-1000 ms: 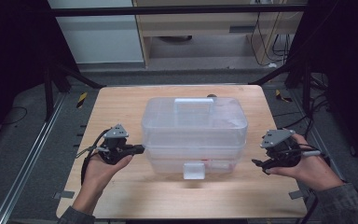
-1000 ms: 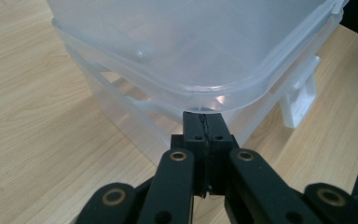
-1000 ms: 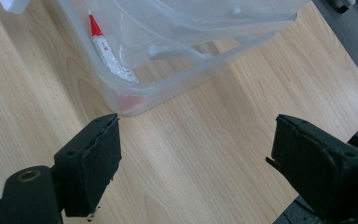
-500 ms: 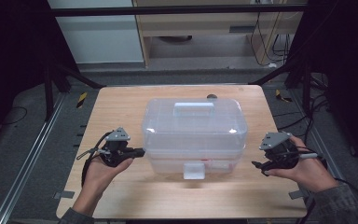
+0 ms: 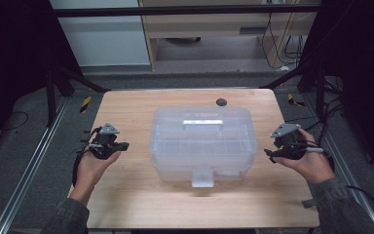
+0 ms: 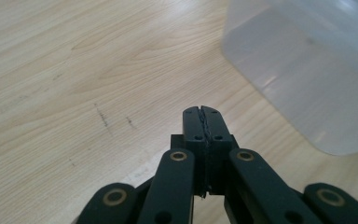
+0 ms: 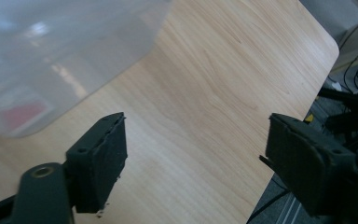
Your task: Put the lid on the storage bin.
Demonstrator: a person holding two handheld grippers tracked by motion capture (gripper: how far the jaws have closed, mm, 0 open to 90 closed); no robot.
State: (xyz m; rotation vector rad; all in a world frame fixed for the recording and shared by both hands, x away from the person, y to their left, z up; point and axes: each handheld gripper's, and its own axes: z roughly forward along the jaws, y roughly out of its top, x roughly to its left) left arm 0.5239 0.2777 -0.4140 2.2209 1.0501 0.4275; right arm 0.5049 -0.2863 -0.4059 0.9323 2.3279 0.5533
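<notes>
A clear plastic box with a lid and a front latch stands in the middle of the wooden table. My left gripper lies to its left, a hand's width away, pointing at it. In the left gripper view its jaws are shut with nothing between them, and the box is ahead at the right. My right gripper sits close to the box's right side. Its jaws stand open over bare wood, have just been closing a little, and are empty. Something red shows through the box wall.
A small black round object lies on the table behind the box. The table's right edge is close by the right gripper, with cables beyond it. Metal frame rails run along both sides.
The left gripper has drawn away from the box's left side towards the table's left. The right hand has shifted slightly. The box looks a little lower than before.
</notes>
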